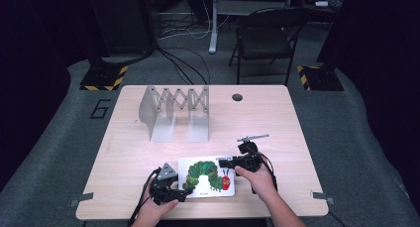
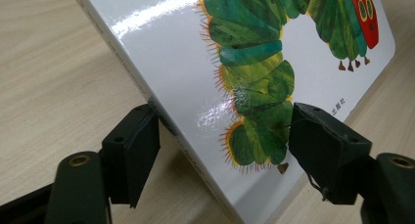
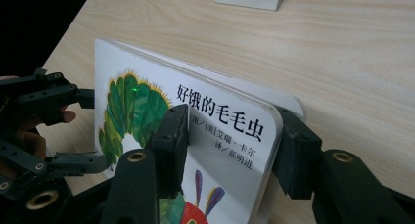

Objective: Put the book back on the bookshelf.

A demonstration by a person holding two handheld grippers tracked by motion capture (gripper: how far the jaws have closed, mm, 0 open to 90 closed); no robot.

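Book at near edge of table, caterpillar cover up, one end lifted clear of the wood. Left gripper set across the book's left edge, jaws part open, one on the cover and one at the spine; firm contact not confirmed. Right gripper closed over the right corner by the title, cover pinched between both pads. Rack upright, well apart toward the far side.

Risks noted:
- Glossy cover; slip from the right pads likely under any twist.
- Corner-only grip; pages may splay or bend.
- Uneven lift between hands; book could drop flat or slide off the near edge.
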